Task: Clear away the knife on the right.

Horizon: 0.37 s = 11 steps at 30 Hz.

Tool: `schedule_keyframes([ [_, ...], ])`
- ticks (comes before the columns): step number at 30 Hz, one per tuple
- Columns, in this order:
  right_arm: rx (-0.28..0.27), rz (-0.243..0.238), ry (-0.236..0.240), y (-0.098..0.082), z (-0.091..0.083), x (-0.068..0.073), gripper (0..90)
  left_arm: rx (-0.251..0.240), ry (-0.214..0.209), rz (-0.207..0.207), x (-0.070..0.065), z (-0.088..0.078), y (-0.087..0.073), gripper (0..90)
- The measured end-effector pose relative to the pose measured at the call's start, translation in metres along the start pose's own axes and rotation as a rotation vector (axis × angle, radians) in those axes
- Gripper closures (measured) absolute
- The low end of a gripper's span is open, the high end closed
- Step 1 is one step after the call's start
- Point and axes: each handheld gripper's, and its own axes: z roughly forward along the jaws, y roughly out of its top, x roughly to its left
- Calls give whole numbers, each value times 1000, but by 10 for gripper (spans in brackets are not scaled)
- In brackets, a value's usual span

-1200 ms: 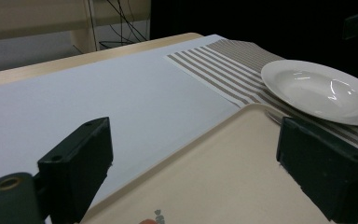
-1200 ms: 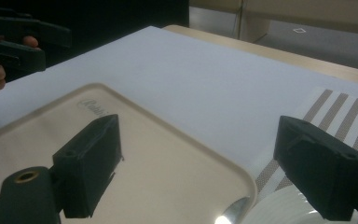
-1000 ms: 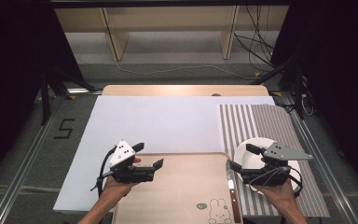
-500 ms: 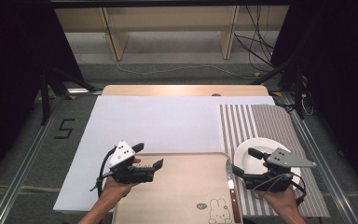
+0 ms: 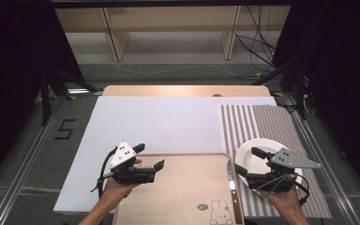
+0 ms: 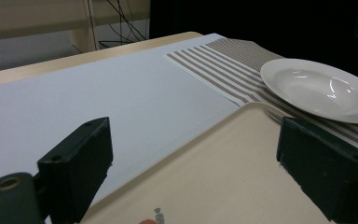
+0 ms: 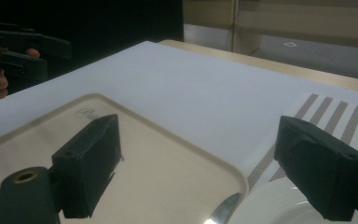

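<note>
A beige tray (image 5: 183, 187) with a rabbit print lies at the table's near edge. A knife (image 5: 232, 187) rests along its right side, blade pointing away from me. Just right of it a white plate (image 5: 262, 143) sits on a striped placemat (image 5: 258, 117). My left gripper (image 5: 150, 155) hovers open over the tray's left part, empty. In the left gripper view its jaws frame the tray (image 6: 223, 177) and the plate (image 6: 321, 88). My right gripper (image 5: 247, 161) is open above the plate's left rim, holding nothing. The right gripper view looks over the tray (image 7: 158, 177), the knife tip (image 7: 221, 212) and the plate's rim (image 7: 270, 210).
A large white mat (image 5: 168, 124) covers the table beyond the tray. Behind it runs the wooden table edge (image 5: 183, 90), then floor with shelf legs and cables. The left hand's gripper (image 7: 14, 51) appears far left in the right gripper view.
My right gripper has shifted a little left and toward me, from over the plate's middle to its left rim. The left gripper has stayed put.
</note>
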Motion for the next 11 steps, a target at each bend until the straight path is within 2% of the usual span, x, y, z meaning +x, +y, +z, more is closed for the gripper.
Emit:
schedule_keyframes([
  [11, 5, -5, -7, 0, 1, 1, 155, -1, 0, 1, 0, 0, 0, 105],
])
